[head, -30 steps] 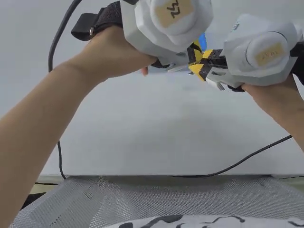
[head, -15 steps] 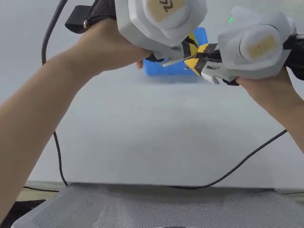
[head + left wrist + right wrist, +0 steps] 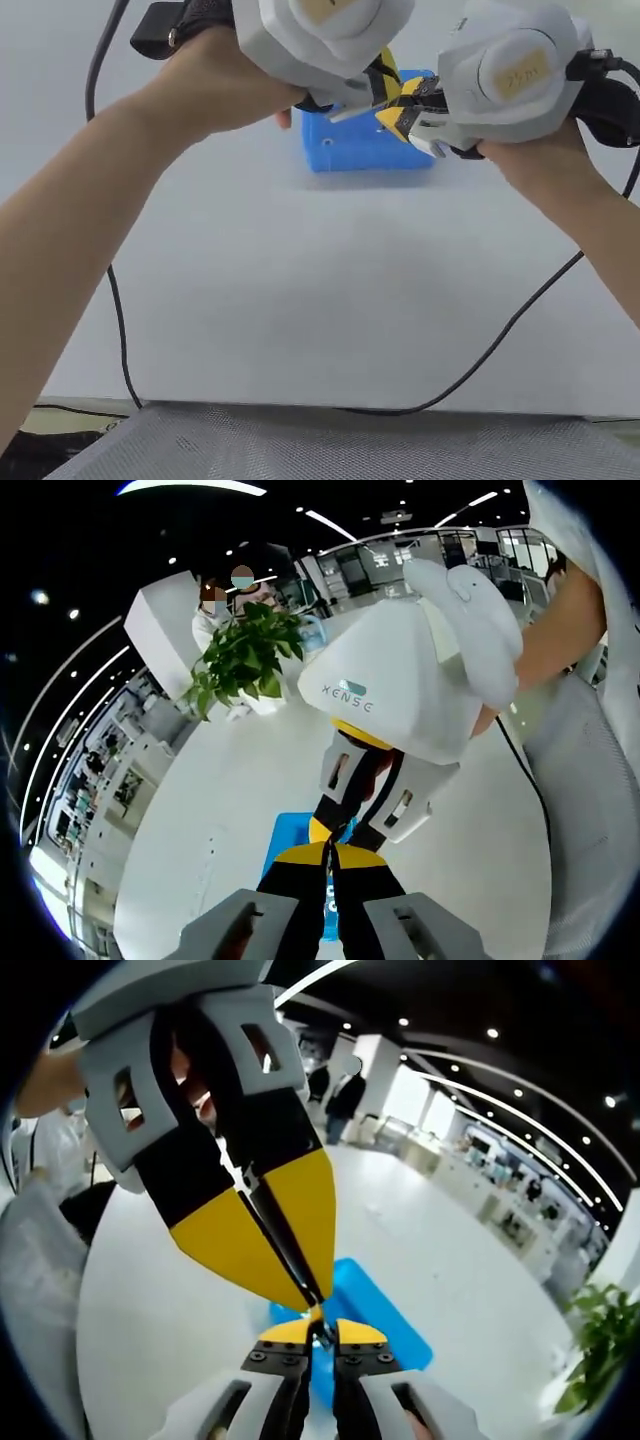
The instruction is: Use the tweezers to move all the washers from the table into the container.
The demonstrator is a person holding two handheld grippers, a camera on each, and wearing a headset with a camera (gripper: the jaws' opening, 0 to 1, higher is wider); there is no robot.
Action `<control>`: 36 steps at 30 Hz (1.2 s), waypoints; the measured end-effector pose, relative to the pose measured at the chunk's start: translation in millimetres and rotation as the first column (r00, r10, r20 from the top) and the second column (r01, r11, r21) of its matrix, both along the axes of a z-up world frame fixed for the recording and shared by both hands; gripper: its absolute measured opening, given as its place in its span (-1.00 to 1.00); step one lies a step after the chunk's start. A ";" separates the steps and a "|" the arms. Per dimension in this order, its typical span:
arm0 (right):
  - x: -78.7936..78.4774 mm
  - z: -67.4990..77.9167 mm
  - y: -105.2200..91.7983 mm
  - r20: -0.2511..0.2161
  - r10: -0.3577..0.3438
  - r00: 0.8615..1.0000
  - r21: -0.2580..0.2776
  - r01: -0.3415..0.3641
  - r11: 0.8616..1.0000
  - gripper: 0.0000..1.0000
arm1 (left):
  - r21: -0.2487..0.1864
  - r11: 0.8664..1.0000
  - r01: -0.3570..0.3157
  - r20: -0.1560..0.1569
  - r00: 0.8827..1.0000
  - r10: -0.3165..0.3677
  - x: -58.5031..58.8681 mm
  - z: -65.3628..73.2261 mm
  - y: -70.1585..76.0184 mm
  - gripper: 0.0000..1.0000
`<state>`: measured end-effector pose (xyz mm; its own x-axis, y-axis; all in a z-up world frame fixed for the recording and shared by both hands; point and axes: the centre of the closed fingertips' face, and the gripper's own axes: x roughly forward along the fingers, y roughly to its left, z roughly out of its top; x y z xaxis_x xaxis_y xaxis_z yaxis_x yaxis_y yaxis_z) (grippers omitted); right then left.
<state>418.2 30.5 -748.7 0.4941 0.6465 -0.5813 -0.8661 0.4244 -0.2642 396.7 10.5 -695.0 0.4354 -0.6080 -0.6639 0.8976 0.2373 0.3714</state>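
A blue container (image 3: 355, 150) stands on the white table (image 3: 330, 280), seen too in the left gripper view (image 3: 290, 835) and the right gripper view (image 3: 375, 1310). Both grippers hover just above it, tip to tip. My left gripper (image 3: 388, 95) comes in from the left and my right gripper (image 3: 402, 113) from the right. A thin dark tool, apparently the tweezers (image 3: 275, 1225), runs between the left gripper's shut yellow jaws. Its end reaches in between my right gripper's (image 3: 320, 1332) shut tips. My left gripper (image 3: 333, 854) looks shut in its own view.
A black cable (image 3: 500, 335) curves across the table's right front, and another cable (image 3: 115, 300) runs down the left side. The table's near edge (image 3: 330, 408) lies low in the head view, with grey mesh fabric (image 3: 330, 445) below it. Behind stands a potted plant (image 3: 245, 660).
The head view has shifted, so the blue container now shows under the grippers. The two grippers have stayed tip to tip and both remain shut.
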 end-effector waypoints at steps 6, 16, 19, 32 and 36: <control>7.9 -12.6 -0.3 -0.026 -0.009 1.000 0.005 0.009 1.000 -0.95 | 0.018 1.000 0.001 -0.013 1.000 -0.001 7.4 -11.8 -1.3 -1.00; 18.4 -40.2 -1.8 -0.076 -0.011 0.997 -0.004 0.011 1.000 -0.95 | 0.030 1.000 -0.001 -0.057 0.998 0.003 22.5 -35.6 -3.0 -1.00; 20.5 -44.8 -2.1 -0.086 -0.013 0.996 -0.007 0.012 1.000 -0.95 | 0.028 1.000 -0.001 -0.068 0.998 0.003 24.4 -41.2 -1.9 -1.00; 22.9 -57.7 -2.3 -0.116 -0.017 0.993 -0.021 0.014 1.000 -0.94 | 0.024 1.000 -0.002 -0.101 0.995 0.005 28.3 -54.8 -1.3 -1.00; 24.6 -57.4 -2.1 -0.120 -0.018 0.993 -0.015 0.016 1.000 -0.95 | 0.021 1.000 -0.004 -0.098 0.995 0.006 27.6 -54.5 -1.4 -1.00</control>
